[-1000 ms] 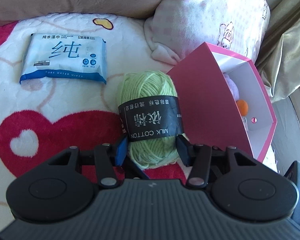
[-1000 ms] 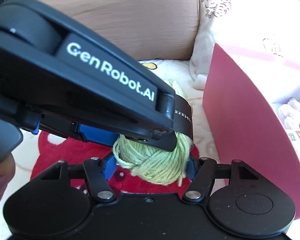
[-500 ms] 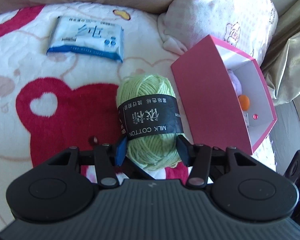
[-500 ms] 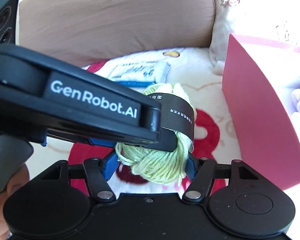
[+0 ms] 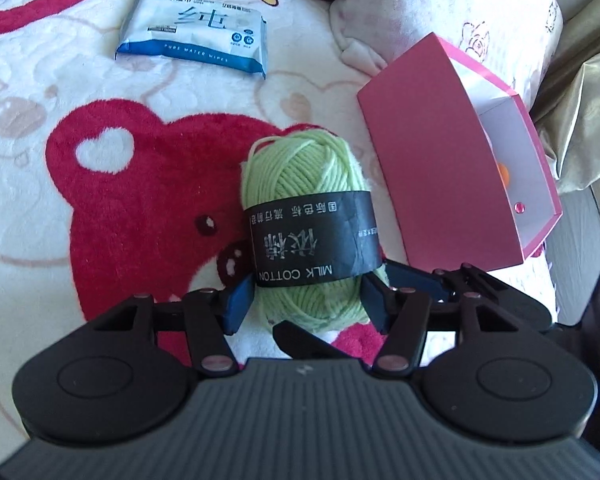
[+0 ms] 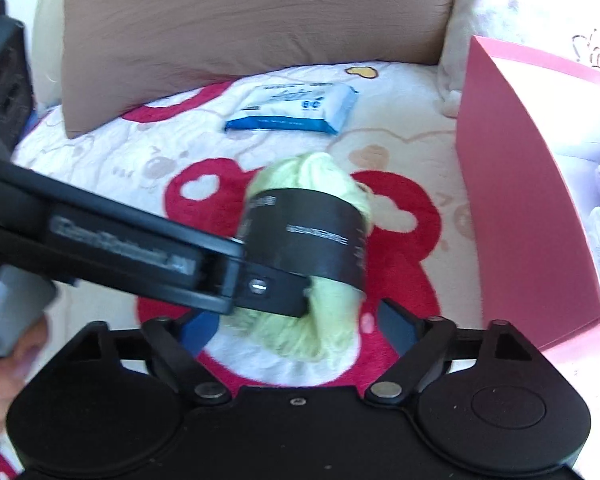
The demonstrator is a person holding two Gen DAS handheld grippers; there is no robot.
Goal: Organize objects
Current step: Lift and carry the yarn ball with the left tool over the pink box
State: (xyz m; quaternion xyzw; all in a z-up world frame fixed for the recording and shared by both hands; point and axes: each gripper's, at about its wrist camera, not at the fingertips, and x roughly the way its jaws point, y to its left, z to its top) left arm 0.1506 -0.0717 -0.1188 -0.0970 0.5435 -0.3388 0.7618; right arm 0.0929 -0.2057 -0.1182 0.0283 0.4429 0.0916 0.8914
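A: Where do the 2 tongs stand?

B: The left gripper (image 5: 306, 300) has just been widening around the pale green ball of yarn with a black paper band (image 5: 308, 216); whether its blue pads (image 5: 238, 300) press on the wool I cannot tell. The right gripper (image 6: 300, 322) has just sprung wide, its pads clear of the yarn.

A: And the yarn itself?

B: On the white fleece blanket with a red bear print (image 5: 140, 200). Left of it and farther back lies a blue-and-white pack of wet wipes (image 5: 194, 36); just right of it stands the open pink cardboard box (image 5: 432, 160).
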